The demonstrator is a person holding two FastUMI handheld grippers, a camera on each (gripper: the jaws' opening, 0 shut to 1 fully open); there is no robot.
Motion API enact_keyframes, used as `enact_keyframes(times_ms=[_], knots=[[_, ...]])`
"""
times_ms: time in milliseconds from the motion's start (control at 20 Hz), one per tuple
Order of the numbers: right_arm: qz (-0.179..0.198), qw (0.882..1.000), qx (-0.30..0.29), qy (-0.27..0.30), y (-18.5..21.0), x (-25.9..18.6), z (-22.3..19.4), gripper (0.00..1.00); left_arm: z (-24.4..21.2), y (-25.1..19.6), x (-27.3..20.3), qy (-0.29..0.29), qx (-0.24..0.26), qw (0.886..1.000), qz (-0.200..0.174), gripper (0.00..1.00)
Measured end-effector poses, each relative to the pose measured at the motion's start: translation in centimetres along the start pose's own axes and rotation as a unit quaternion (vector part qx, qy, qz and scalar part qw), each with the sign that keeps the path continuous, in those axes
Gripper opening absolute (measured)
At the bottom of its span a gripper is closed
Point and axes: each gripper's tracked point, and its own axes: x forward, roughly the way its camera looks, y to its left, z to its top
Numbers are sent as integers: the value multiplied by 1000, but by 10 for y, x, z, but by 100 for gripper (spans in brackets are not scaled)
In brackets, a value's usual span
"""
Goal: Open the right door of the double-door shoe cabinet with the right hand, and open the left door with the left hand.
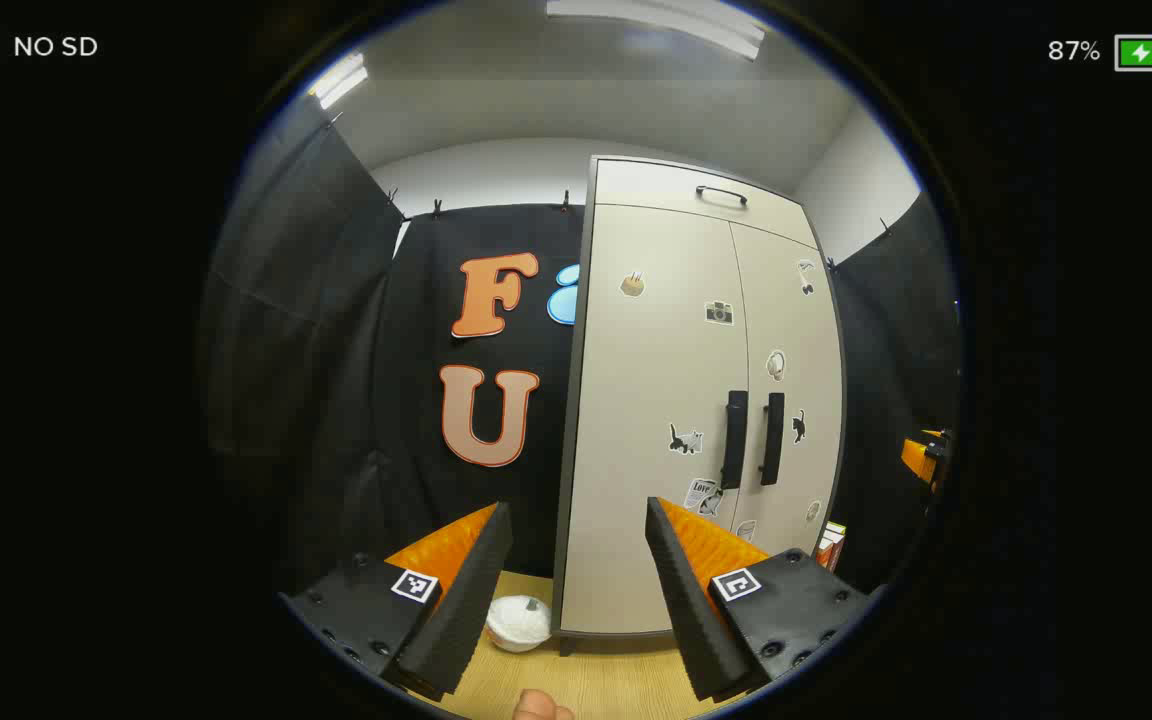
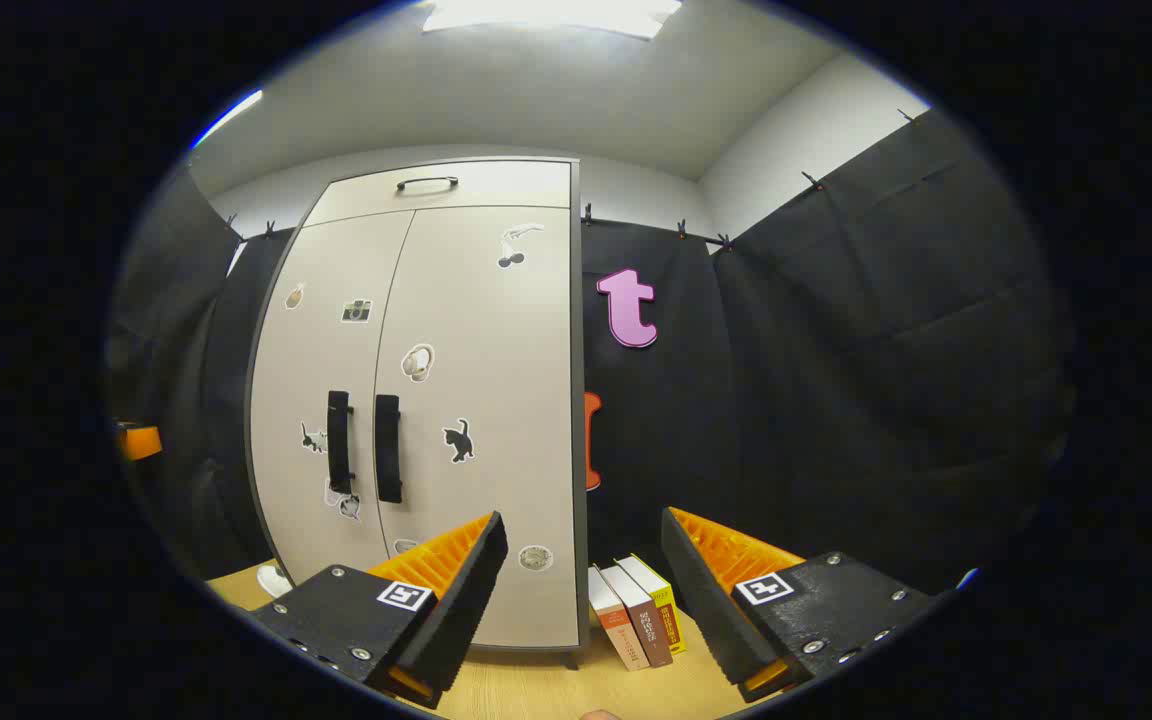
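A cream double-door shoe cabinet [image 1: 676, 400] stands upright ahead with both doors closed. Two vertical black handles sit side by side at the middle seam: the left door's handle [image 1: 734, 440] and the right door's handle [image 1: 772, 438]. The right gripper view has the same cabinet [image 2: 436, 400], with its left handle [image 2: 338, 442] and right handle [image 2: 388, 448]. My left gripper [image 1: 576, 590] is open, well short of the cabinet and aimed at its left edge. My right gripper [image 2: 584, 590] is open too, pointing at the cabinet's right edge. Neither touches a handle.
A white round object [image 1: 518, 622] lies on the wooden floor by the cabinet's left foot. Three books [image 2: 636, 610] lean against its right side. A top flap with a black handle [image 1: 720, 194] sits above the doors. Black cloth walls close in on both sides.
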Motion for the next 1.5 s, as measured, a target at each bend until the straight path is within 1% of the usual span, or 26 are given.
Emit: enact_keyframes(times_ms=[300, 500, 650, 750, 800, 850, 1000, 1300, 1500], knots=[[12, 1000, -13, 1, 9, -12, 3, 94, 6, -3, -6, 2, 6, 1000, 0, 81], [21, 1000, -6, 3, 11, -16, 0, 95, 8, -7, -15, 0, 14, 1000, -6, 81], [24, 1000, -3, 6, 11, -19, -2, 94, 9, -12, -20, 2, 6, 1000, -15, 81], [24, 1000, -6, 3, 10, -23, -1, 94, 10, -10, -23, 0, 5, 1000, -13, 80], [24, 1000, -6, 2, 10, -24, -2, 94, 9, -7, -26, 1, 7, 1000, -9, 81], [25, 1000, -4, 4, 10, -26, -3, 94, 6, -6, -27, 4, 8, 1000, -6, 80], [29, 999, 8, 11, 16, -26, -4, 95, 4, -5, -31, 10, 9, 1000, -8, 81], [74, 997, 36, 18, 64, -15, 4, 95, 8, 3, -42, 2, 14, 1000, -4, 80], [88, 995, 32, 21, 96, 2, 8, 94, 7, 6, -47, 3, 16, 1000, -8, 81]])
